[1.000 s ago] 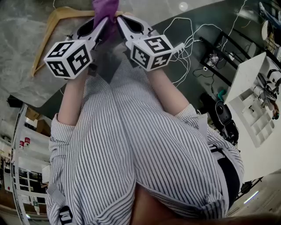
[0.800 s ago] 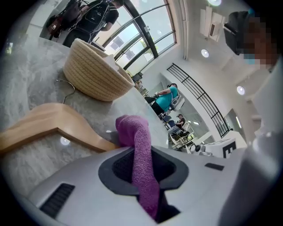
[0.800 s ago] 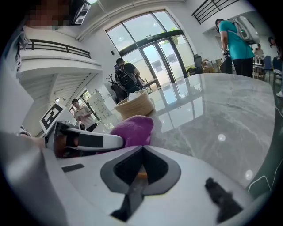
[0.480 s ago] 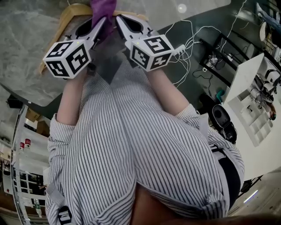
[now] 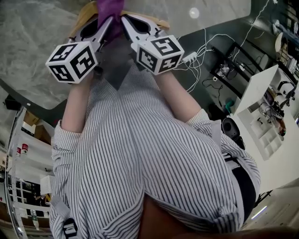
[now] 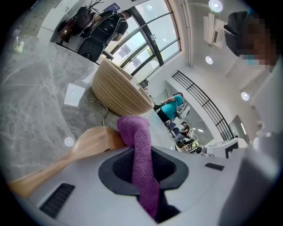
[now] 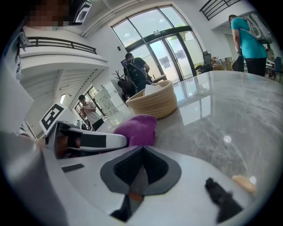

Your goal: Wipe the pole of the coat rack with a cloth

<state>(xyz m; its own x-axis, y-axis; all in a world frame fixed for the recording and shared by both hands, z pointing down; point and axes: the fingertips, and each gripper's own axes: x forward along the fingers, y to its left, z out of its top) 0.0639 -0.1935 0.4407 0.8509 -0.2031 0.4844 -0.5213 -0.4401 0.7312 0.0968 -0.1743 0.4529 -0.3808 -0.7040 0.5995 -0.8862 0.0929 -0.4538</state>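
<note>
Grey marble tabletop [image 7: 230,114] lit by ceiling spotlights [image 6: 215,5]. Tall glazed doors [image 7: 170,48] seen behind. Railed balcony [image 7: 57,43] seen above. White shelving unit [image 5: 252,93] stood on dark floor [image 5: 229,30].

A grey marble table [image 6: 35,88] with a glossy, reflecting top spreads out ahead of both grippers. A wooden hanger [image 6: 66,156] lies flat on it just ahead of the left gripper [image 6: 143,172], its middle touching the end of the purple cloth [image 6: 139,145] which that gripper clamps. Farther ahead stands a woven basket [image 6: 119,90]; from the right gripper [image 7: 140,170] it sits ahead and slightly right.
</note>
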